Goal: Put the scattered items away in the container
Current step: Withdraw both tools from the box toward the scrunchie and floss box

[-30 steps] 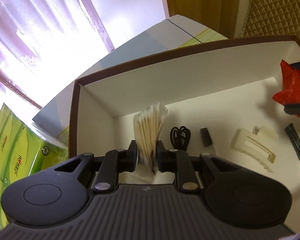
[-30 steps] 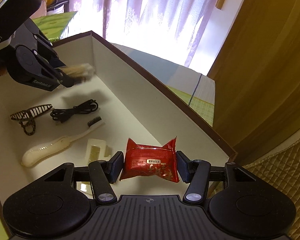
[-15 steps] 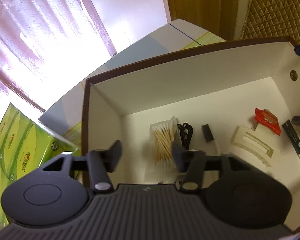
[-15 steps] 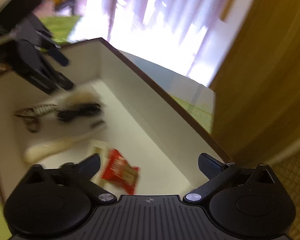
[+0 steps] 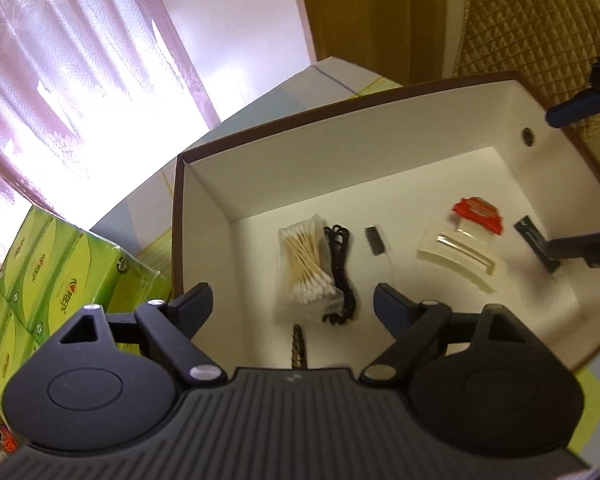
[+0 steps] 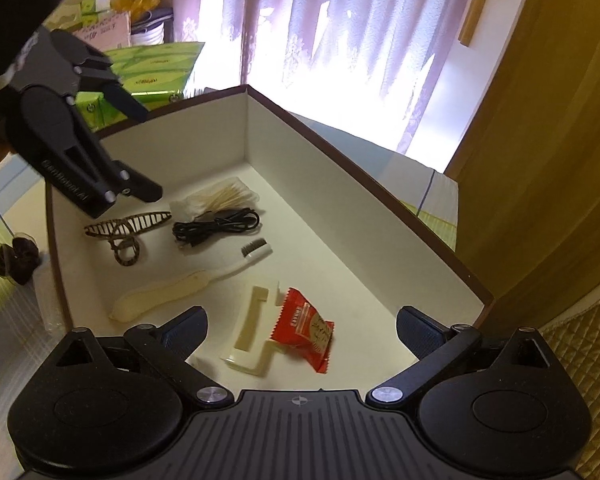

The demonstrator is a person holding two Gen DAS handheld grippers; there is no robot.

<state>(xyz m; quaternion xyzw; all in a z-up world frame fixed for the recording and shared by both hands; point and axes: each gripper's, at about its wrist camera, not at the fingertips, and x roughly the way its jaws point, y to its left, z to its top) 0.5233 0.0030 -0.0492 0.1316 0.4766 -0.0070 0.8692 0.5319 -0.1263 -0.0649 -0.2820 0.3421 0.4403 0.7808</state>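
Now both claws are hanging empty over the filled box

Inside the box (image 6: 360,168) the things are lying flat on its floor. The swabs (image 5: 306,270) are sitting near the far left corner as the left wrist view shows it, their long axis running roughly away from the left claw (image 5: 292,306), with the cable (image 5: 340,276) touching their right side. The swabs are lying below and just ahead of that claw's gap, not between the pads. Its jaws are opening, with nothing held between them. The red packet (image 6: 310,330) is resting partly on the cream clip (image 6: 252,328), tilted, just ahead of the right claw (image 6: 302,330), whose jaws are standing wide and bare. A brush (image 6: 192,288) is lying lengthwise between clip and cable, and a brown hair clip (image 6: 128,228) is lying beside the cable under the left claw in the right wrist view.

Judging by this, both drops are done. Outside the box, only a dark round thing (image 6: 18,258) past its left wall is looking like a leftover; what it is cannot be told. It is lying on the left claw's side, so that hand is the nearer one. Green cartons (image 5: 56,268) are standing beyond.
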